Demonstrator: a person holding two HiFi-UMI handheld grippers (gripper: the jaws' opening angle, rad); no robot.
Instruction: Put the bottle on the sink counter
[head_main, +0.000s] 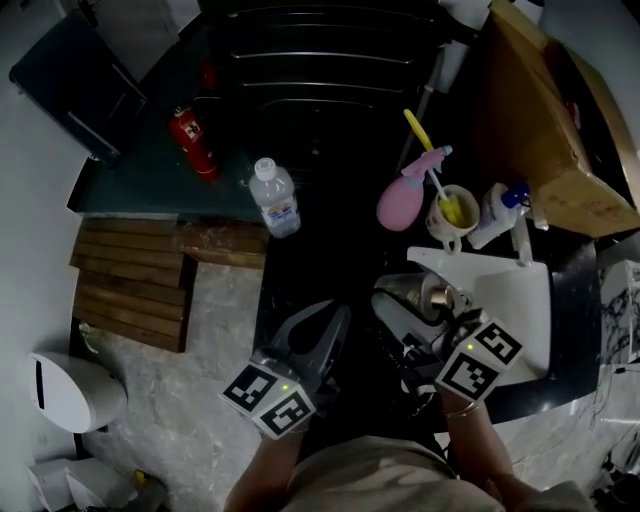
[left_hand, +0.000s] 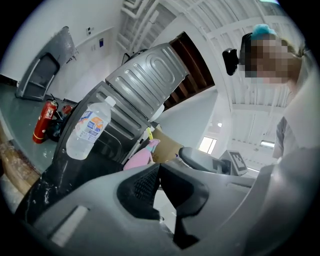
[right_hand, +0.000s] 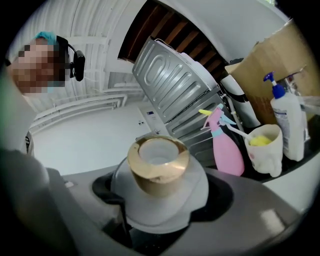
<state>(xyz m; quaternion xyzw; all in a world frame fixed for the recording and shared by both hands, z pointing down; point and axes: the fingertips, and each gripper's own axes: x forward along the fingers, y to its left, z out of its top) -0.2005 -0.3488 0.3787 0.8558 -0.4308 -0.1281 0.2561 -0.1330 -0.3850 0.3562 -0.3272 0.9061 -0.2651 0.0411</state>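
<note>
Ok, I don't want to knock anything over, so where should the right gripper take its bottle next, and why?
Probably forward and slightly left, then down onto the bare dark counter. The right gripper is shut on the bottle, held by the white sink's left edge. The patch between the water bottle and the pink spray bottle looks free.

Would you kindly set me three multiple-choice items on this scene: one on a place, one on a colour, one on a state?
1. Where is the water bottle? A in a drawer; B on the dark counter; C on a shelf.
2. What colour is the spray bottle? A pink; B green; C black.
3. What is the right gripper doing? A hanging open; B gripping a gold-necked bottle; C gripping a towel.
Answers: B, it stands by the red extinguisher; A, its body is pink; B, the jaws close on it.
</note>
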